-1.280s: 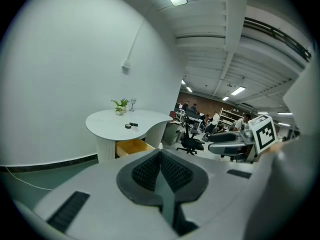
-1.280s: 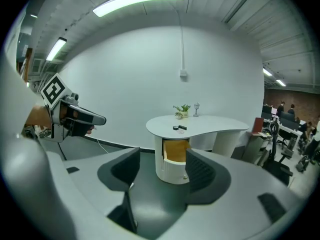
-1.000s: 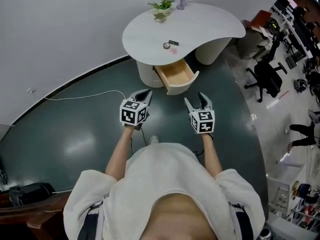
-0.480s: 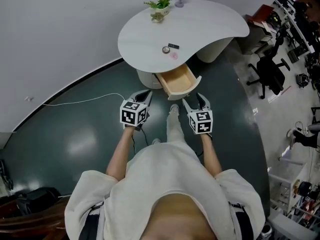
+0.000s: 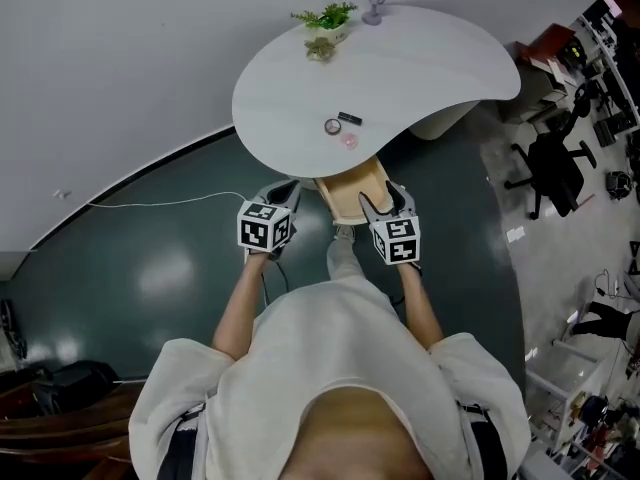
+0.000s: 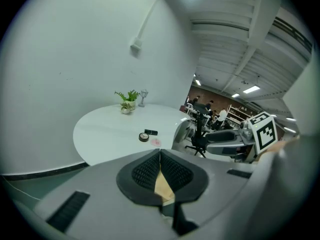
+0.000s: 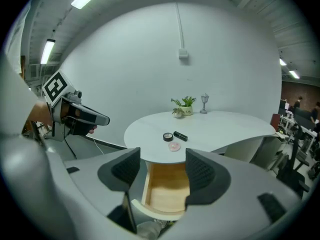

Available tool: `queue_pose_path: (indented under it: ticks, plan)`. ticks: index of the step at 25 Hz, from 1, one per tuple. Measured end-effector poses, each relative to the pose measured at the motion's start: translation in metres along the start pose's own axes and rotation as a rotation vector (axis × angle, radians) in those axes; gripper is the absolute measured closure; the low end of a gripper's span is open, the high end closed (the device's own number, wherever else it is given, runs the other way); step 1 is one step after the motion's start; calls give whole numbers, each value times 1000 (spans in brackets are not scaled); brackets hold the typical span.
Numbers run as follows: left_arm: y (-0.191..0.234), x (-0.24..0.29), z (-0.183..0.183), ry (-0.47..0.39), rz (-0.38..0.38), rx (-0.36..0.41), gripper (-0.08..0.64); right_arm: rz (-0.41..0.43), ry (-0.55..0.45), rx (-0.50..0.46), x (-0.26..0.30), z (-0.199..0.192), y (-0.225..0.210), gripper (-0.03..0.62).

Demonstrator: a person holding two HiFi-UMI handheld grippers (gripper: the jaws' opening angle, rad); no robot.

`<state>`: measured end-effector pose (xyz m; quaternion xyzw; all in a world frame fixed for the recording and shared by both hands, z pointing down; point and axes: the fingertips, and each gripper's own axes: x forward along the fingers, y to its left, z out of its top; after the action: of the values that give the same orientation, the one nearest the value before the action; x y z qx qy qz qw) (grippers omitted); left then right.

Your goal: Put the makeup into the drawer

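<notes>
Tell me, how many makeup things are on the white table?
3. A round compact and a black tube lie side by side, the tube to the right; a pink disc lies nearer the open drawer. None seems hidden; the drawer looks empty.

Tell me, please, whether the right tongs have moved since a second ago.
Yes. The right tongs have advanced toward the open drawer; the gap seen between them earlier has closed in the head view.

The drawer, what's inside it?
The drawer shows only bare wood, nothing in it. Its back end hides under the tabletop, and the right gripper covers its sides.
</notes>
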<state>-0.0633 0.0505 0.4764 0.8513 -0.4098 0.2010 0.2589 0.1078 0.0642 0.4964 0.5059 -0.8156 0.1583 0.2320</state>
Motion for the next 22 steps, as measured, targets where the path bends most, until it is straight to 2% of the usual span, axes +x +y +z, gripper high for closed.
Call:
queue_pose_path:
  ticks: [12,22]
  plan:
    - [30,86,64,13,117,-71,549,176,47,-56,86,35,-64,327]
    - [46,102,64,50,170,-110,549,271,152,-65,144,18,-62,322]
